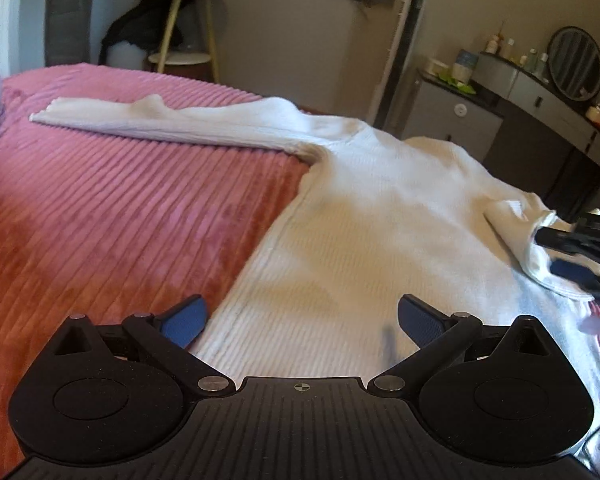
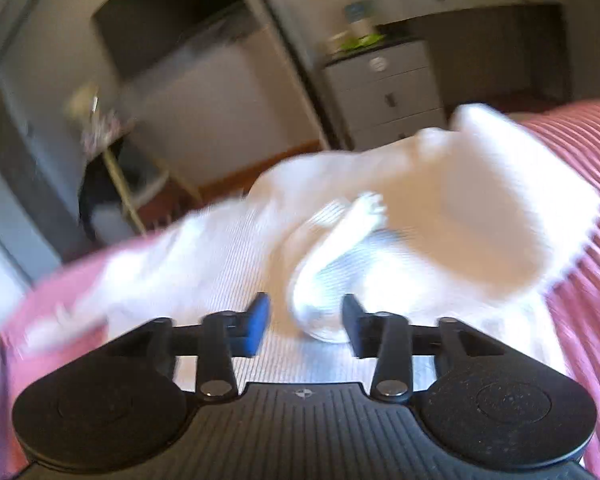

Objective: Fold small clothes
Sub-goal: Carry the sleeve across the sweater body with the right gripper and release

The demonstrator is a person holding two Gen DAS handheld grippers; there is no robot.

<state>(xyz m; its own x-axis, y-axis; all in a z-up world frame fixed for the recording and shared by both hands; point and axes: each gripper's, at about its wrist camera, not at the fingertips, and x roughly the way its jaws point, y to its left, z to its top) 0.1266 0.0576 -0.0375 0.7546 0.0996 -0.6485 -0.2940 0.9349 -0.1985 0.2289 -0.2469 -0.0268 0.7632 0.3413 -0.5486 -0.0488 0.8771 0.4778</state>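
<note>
Left hand-held gripper [image 1: 302, 322] spread over sweater [image 1: 380, 216], dresser [image 1: 540, 120] beyond

The place is a home bedroom; a bed [image 1: 100, 208] spread with a pink ribbed blanket fills the foreground; beyond it a dressing table [image 1: 540, 120] carries a round mirror [image 1: 576, 64] and small bottles [image 1: 508, 48]; a grey drawer unit [image 1: 448, 120] stands beside it; a two-tier round side table [image 1: 184, 28] sits in the far corner, dark clothing [image 1: 140, 32] slumped against it.
</note>
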